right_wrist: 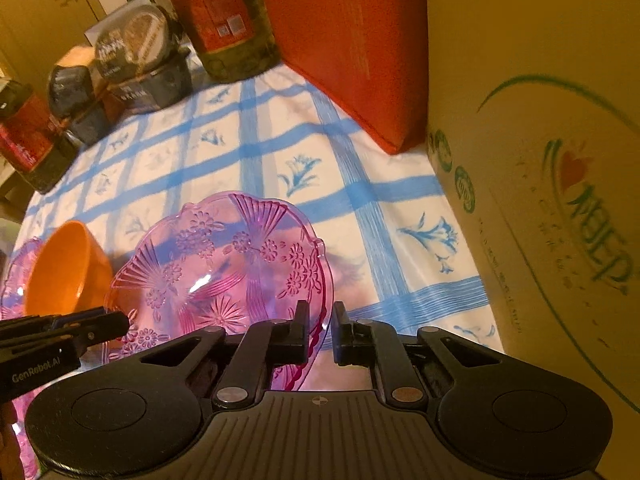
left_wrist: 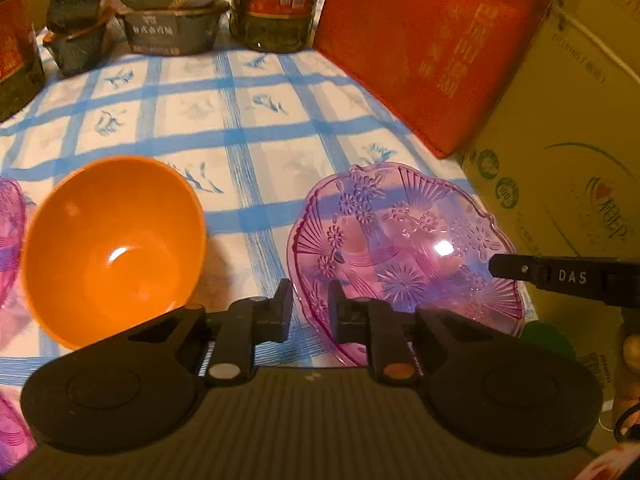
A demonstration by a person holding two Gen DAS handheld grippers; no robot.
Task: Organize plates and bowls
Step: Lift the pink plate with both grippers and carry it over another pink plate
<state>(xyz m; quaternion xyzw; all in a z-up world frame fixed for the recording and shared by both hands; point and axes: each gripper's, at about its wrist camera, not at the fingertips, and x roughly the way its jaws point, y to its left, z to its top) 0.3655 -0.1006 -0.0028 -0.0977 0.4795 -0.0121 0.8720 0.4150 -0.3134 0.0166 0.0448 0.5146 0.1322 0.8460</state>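
Note:
A pink see-through patterned plate (left_wrist: 404,248) is tilted over the blue-checked tablecloth. My left gripper (left_wrist: 310,300) is shut on its near-left rim. My right gripper (right_wrist: 320,318) is shut on the plate's (right_wrist: 224,264) right rim; it also shows in the left wrist view (left_wrist: 560,280) at the plate's right edge. An orange bowl (left_wrist: 116,248) stands tilted to the plate's left, also in the right wrist view (right_wrist: 66,268). The edge of another pink dish (left_wrist: 10,224) shows at the far left.
A red bag (left_wrist: 420,48) and a cardboard box (left_wrist: 560,140) stand along the right side. Jars and dark food packs (left_wrist: 172,20) line the far edge of the table (left_wrist: 240,120).

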